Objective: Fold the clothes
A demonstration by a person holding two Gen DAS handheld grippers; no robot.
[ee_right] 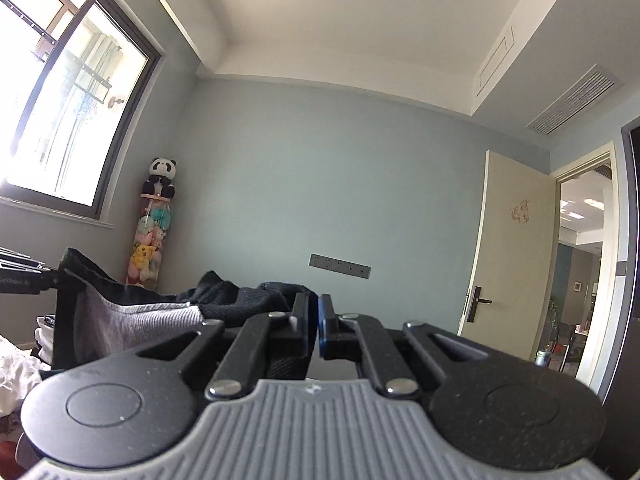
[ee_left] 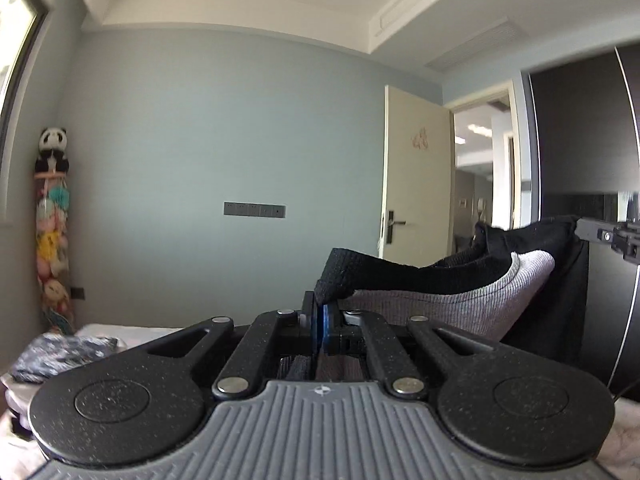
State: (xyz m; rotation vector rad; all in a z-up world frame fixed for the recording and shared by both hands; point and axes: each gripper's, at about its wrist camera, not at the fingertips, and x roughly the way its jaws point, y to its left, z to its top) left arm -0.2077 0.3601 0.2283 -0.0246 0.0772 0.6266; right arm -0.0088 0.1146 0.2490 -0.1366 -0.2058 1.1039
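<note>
Both hands up and level, facing the blue-grey wall (ee_left: pixel 208 128). Far left corner: panda plush (ee_left: pixel 53 150) atop a column of soft toys (ee_left: pixel 52 248), window (ee_right: pixel 68 112) beside it. Low left, a patterned dark garment (ee_left: pixel 60 354) lies on the bed (ee_left: pixel 132 334). My left gripper (ee_left: pixel 319 312) has its jaws clamped tight on one shoulder edge of the black-and-grey knit sweater (ee_left: pixel 460 292). The sweater spans between my hands, grey inner side showing, black body hanging below. My right gripper (ee_right: pixel 314 322) is pinched closed on the other black edge. Outlet strip (ee_right: pixel 340 266) mid-wall, open door (ee_right: pixel 516 240) right, dark wardrobe (ee_left: pixel 580 140) far right.
</note>
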